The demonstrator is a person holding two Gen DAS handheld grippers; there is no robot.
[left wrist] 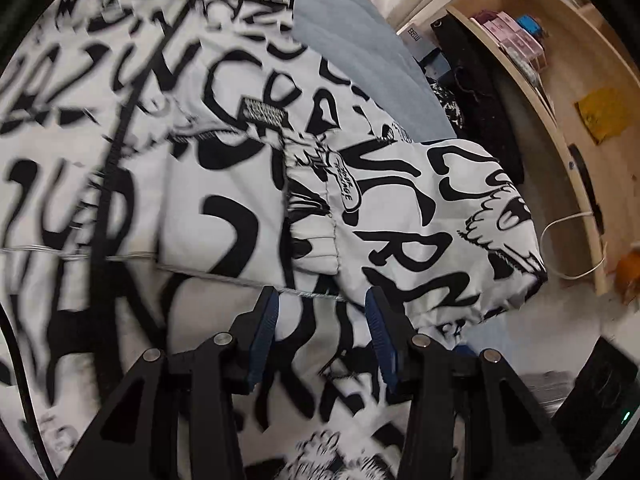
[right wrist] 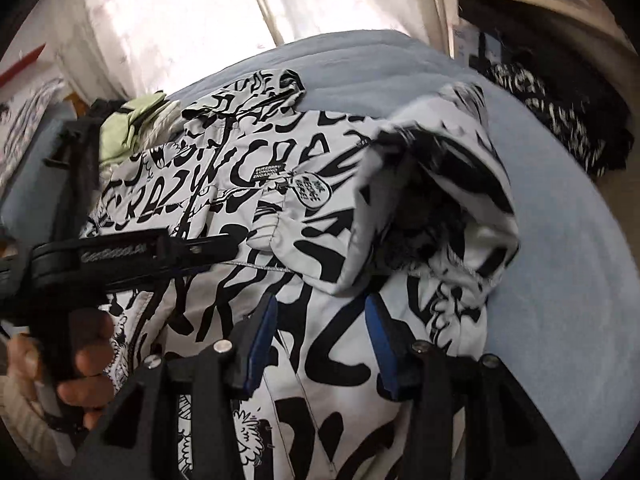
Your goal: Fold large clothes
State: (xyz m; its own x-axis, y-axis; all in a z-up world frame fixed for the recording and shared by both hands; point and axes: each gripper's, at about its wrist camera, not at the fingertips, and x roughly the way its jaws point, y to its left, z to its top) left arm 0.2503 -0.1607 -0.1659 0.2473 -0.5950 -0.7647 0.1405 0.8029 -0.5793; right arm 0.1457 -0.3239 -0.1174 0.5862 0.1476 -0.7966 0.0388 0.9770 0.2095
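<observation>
Hand-held gripper (right wrist: 320, 312) wide open, seemingly just above printed jacket (right wrist: 320, 216).

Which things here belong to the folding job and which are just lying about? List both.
Job:
- black-and-white graffiti-print jacket, a sleeve folded over its front
- left gripper, open
- right gripper, open
- blue-grey bed cover that the jacket lies on

Lying about:
- pale green garment
- dark printed clothes beside the bed
- wooden shelf unit with pink boxes
- white cord
</observation>
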